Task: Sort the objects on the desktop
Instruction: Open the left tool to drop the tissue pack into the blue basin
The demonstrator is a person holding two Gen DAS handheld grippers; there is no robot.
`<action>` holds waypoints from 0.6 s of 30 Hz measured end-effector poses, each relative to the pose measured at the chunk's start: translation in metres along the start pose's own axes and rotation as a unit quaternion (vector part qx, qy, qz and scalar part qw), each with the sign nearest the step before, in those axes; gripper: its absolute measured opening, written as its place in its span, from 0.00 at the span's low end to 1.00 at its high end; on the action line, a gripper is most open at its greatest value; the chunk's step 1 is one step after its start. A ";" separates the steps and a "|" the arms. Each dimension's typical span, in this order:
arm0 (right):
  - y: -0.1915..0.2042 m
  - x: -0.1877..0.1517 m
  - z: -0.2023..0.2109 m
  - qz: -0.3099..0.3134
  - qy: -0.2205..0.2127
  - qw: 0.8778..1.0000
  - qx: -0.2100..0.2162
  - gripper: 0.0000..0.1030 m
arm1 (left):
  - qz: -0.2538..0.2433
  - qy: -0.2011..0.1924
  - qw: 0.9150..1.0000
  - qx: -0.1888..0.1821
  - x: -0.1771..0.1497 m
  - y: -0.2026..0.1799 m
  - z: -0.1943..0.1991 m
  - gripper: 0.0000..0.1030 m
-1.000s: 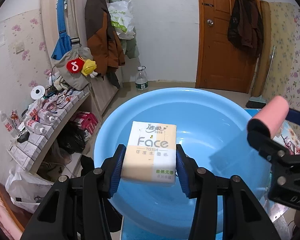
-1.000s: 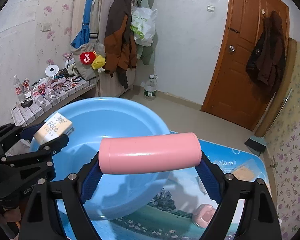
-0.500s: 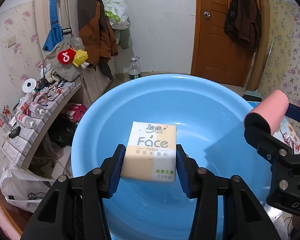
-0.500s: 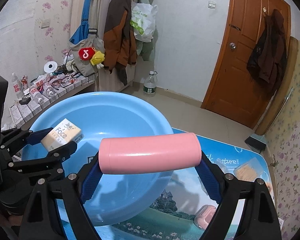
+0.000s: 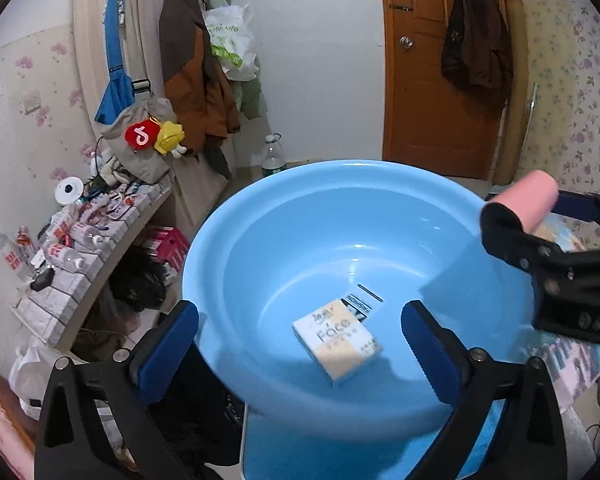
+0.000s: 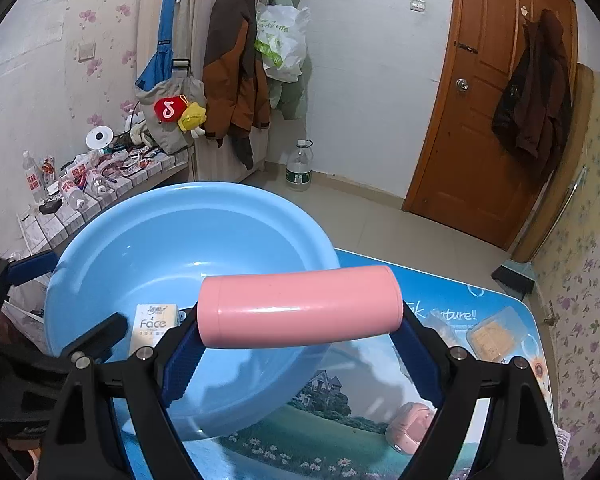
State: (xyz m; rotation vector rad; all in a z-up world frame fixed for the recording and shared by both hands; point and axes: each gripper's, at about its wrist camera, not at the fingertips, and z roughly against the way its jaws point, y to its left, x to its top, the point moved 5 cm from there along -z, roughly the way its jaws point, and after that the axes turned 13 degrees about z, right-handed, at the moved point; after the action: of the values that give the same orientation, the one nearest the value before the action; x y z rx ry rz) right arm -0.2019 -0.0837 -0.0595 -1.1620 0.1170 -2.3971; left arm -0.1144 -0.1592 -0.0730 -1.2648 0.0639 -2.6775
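A white and beige "Face" tissue pack [image 5: 337, 339] lies on the bottom of the big blue basin [image 5: 284, 216], next to a small black-and-white card [image 5: 358, 303]. My left gripper [image 5: 300, 334] is open and empty above the basin's near rim. My right gripper [image 6: 296, 342] is shut on a pink cylinder [image 6: 300, 306], held sideways over the basin's right edge [image 6: 320, 248]. The tissue pack also shows in the right wrist view [image 6: 152, 324]. The pink cylinder shows at the right in the left wrist view [image 5: 528, 196].
The basin stands on a table with a blue landscape-print cover [image 6: 452, 312]. A pink case [image 6: 410, 432] and a clear packet of yellow stuff [image 6: 488, 338] lie on it at the right. A cluttered tiled shelf [image 5: 80, 232] is at the left.
My left gripper has opened and let go of the tissue pack, which has dropped to the bottom of the basin. The right gripper still holds the pink cylinder.
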 end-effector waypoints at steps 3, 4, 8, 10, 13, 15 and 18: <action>0.000 -0.002 0.004 0.003 -0.001 1.000 0.000 0.86 | 0.011 -0.003 1.000 -0.012 -0.004 0.003 0.008 1.00; 0.000 -0.002 0.006 0.005 -0.002 1.000 -0.001 0.86 | 0.015 -0.005 1.000 -0.017 -0.005 0.005 0.011 1.00; -0.004 -0.006 0.015 0.002 -0.009 1.000 -0.001 0.86 | 0.018 -0.012 1.000 -0.021 -0.009 0.005 0.022 1.00; -0.004 -0.006 0.020 0.003 -0.010 1.000 -0.003 0.86 | 0.016 -0.016 1.000 -0.019 -0.009 0.006 0.027 1.00; -0.003 -0.008 0.026 0.004 -0.010 1.000 -0.003 0.86 | 0.014 -0.025 0.999 -0.019 -0.007 0.004 0.035 1.00; 0.001 -0.011 0.029 0.008 -0.008 1.000 -0.001 0.86 | 0.016 -0.029 0.999 -0.020 -0.007 0.004 0.039 1.00; 0.004 -0.014 0.031 0.012 -0.006 1.000 0.003 0.86 | 0.021 -0.031 0.999 -0.017 -0.006 0.006 0.042 1.00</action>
State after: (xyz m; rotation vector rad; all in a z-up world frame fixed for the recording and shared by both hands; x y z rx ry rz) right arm -0.1694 -0.0770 -0.0504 -1.1648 0.1206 -2.3677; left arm -0.0776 -0.1625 -0.0521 -1.3391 0.1282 -2.6111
